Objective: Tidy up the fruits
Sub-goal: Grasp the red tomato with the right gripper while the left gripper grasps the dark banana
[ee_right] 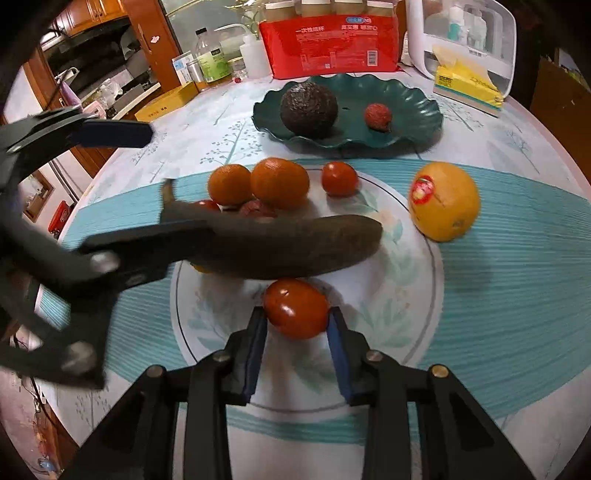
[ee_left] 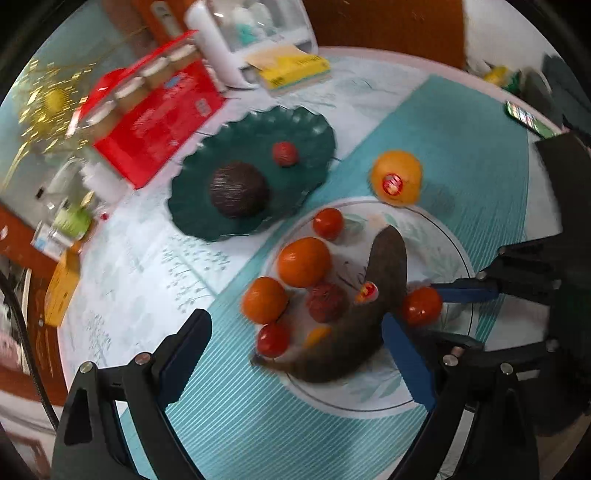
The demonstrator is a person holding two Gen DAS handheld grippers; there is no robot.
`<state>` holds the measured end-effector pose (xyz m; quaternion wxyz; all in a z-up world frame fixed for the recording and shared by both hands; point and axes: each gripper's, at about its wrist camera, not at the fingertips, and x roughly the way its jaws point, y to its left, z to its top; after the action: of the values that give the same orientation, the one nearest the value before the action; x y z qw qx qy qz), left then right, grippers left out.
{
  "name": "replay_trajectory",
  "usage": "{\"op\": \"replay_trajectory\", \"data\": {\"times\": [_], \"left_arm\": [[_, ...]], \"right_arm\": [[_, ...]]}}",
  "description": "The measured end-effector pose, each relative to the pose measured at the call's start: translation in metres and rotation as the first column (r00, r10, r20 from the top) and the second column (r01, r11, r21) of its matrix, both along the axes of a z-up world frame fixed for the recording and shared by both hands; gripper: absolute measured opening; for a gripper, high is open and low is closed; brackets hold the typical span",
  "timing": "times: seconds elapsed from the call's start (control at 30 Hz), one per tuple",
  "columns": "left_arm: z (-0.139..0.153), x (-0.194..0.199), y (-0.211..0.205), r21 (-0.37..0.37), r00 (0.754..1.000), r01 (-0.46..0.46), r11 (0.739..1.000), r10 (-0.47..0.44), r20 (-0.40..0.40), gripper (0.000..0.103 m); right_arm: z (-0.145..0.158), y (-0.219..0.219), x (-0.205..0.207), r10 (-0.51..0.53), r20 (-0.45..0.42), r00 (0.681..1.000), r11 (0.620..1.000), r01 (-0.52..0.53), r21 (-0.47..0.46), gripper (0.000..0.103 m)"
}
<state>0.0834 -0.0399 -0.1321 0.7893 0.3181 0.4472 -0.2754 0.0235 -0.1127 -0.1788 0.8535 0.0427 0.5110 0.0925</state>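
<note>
Glossy, smooth-skinned tomato (ee_right: 295, 308) between matt blue pads (ee_right: 255, 347); dull brown banana (ee_right: 295, 247); rough, pebbled avocado (ee_right: 308, 110) on a glazed green plate (ee_right: 413, 110); ribbed teal placemat (ee_right: 517, 295); shiny red plastic packet (ee_right: 332, 44).

— What stands at the back of the table?
— A red package (ee_right: 334, 46) with jars (ee_right: 332, 7) along its top, a white organiser box (ee_right: 465, 40) beside it, and a yellow tissue pack (ee_right: 467, 86) in front of that.
— And to the left?
— A clear bottle with a green label (ee_right: 211, 57), a white squeeze bottle (ee_right: 255, 55), and a flat yellow box (ee_right: 166, 101).
</note>
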Motion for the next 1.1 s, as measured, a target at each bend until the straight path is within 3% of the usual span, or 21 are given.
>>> {"op": "replay_trajectory", "data": {"times": [0.17, 0.33, 0.5, 0.57, 0.63, 1.0, 1.03, 1.07, 1.1], "left_arm": [[-0.019, -0.001, -0.019, 0.057, 0.995, 0.085, 0.995, -0.083, -0.047, 0.092], [-0.022, -0.005, -0.031, 0.039, 0.989, 0.108, 0.993, -0.104, -0.104, 0.088], [-0.029, -0.006, -0.035, 0.003, 0.978, 0.059, 0.998, -0.058, -0.202, 0.077], [-0.035, -0.007, -0.034, -0.003, 0.967, 0.024, 1.000, -0.024, -0.254, 0.064], [-0.041, -0.006, -0.033, -0.007, 0.953, -0.016, 1.000, 0.013, -0.301, 0.057], [-0.055, 0.004, -0.036, -0.001, 0.936, -0.175, 0.984, 0.167, -0.309, 0.057], [-0.056, 0.004, -0.035, -0.007, 0.936, -0.184, 0.983, 0.173, -0.308, 0.052], [-0.056, 0.004, -0.036, -0.017, 0.933, -0.194, 0.981, 0.180, -0.312, 0.038], [-0.054, 0.005, -0.036, -0.040, 0.925, -0.205, 0.978, 0.180, -0.335, 0.030]], "right_arm": [[0.001, -0.010, -0.013, -0.014, -0.015, 1.000, 1.000, 0.014, -0.019, 0.033], [0.006, -0.024, -0.028, -0.056, -0.005, 0.998, 0.997, 0.056, -0.045, 0.033], [0.010, -0.039, -0.040, -0.099, -0.010, 0.995, 0.995, 0.099, -0.030, 0.033], [0.011, -0.044, -0.045, -0.114, -0.013, 0.993, 0.993, 0.114, -0.020, 0.033], [0.011, -0.047, -0.047, -0.124, -0.016, 0.992, 0.992, 0.123, -0.018, 0.033], [0.009, -0.056, -0.048, -0.148, -0.028, 0.989, 0.989, 0.147, -0.007, 0.033], [0.010, -0.056, -0.047, -0.147, -0.028, 0.989, 0.989, 0.146, -0.006, 0.033], [0.010, -0.056, -0.047, -0.146, -0.027, 0.989, 0.989, 0.146, -0.006, 0.033], [0.011, -0.057, -0.047, -0.144, -0.025, 0.989, 0.990, 0.144, -0.006, 0.033]]}}
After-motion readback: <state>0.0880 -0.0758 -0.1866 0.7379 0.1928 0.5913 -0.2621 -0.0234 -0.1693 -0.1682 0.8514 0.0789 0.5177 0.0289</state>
